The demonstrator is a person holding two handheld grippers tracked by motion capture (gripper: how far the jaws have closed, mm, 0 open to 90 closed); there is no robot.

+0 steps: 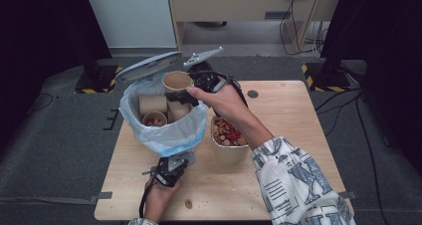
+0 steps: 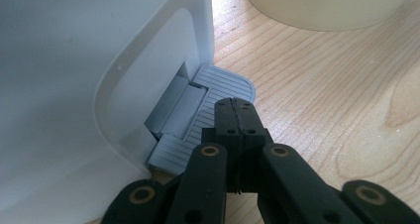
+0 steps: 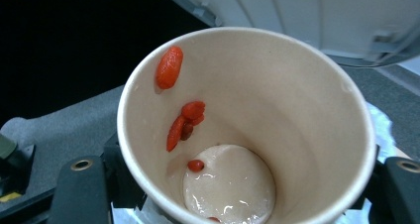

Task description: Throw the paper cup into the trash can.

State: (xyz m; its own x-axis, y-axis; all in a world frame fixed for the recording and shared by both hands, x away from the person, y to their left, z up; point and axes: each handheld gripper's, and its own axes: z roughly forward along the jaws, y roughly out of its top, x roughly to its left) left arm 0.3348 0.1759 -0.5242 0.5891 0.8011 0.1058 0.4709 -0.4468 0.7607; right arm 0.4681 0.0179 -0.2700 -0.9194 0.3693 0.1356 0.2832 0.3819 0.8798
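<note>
Right gripper [image 1: 185, 96] holds a paper cup [image 1: 177, 80] by its sides, above the open bin [image 1: 164, 130] lined with a bag, at its far right edge. Cup has red bits stuck inside [image 3: 181, 125]. Left gripper [image 2: 236, 116] is fully closed, pressing the bin's pedal [image 2: 198, 120] on the bench [image 1: 278, 185]. A food bowl [image 1: 229, 140] sits just right of the bin.

High view: fixed above the person's side, facing forward and down over the whole table [image 1: 278, 185], far off
Left gripper view: low on the table, close against the bin's pedal [image 2: 198, 120]
Right gripper view: very near, looking down into a paper cup [image 3: 297, 95] below the raised lid [image 3: 297, 16]
Shared: cup [image 1: 177, 80], lid [image 1: 148, 65], bowl [image 1: 229, 153], table wood
</note>
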